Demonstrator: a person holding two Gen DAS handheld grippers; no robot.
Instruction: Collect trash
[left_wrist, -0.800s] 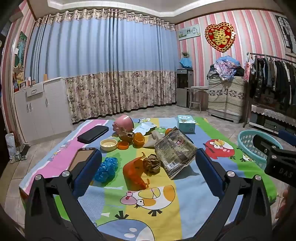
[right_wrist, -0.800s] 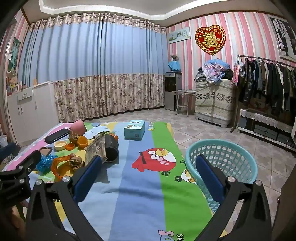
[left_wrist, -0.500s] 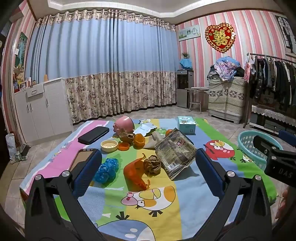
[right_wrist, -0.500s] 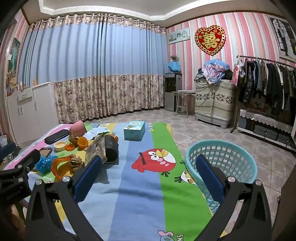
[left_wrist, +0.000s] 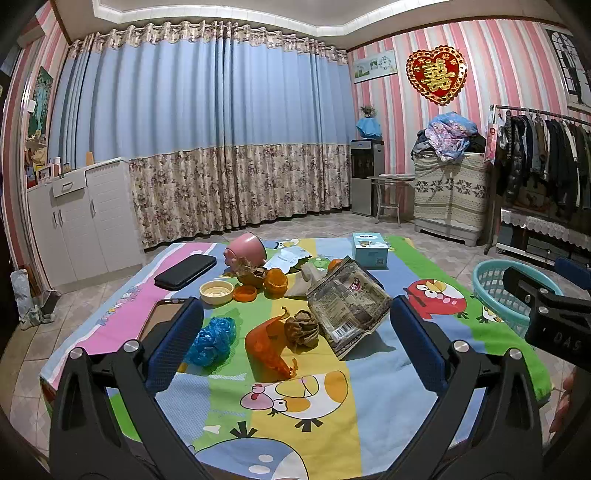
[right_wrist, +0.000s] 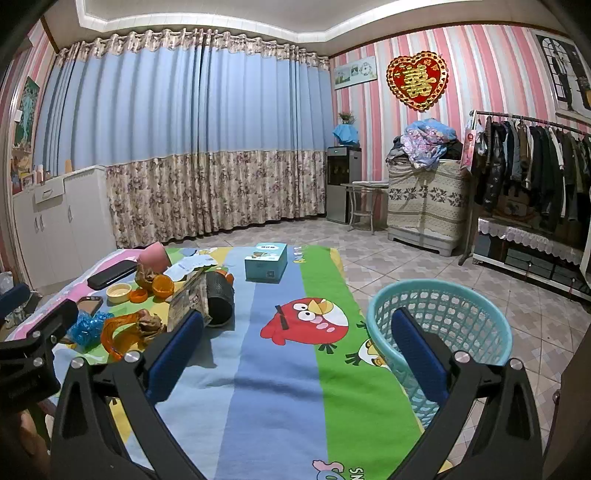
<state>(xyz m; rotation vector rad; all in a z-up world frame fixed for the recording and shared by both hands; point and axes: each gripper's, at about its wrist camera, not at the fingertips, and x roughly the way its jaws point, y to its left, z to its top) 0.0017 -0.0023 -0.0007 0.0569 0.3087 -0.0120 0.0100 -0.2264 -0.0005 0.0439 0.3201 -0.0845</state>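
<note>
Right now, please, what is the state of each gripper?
Left gripper: open, holding nothing, above the cartoon mat.
Right gripper: open, holding nothing.

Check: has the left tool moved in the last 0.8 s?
No. In the left wrist view the crumpled brown paper ball and the orange wrapper sit at the same spots between the open left tool fingers as before; only negligible drift.
</note>
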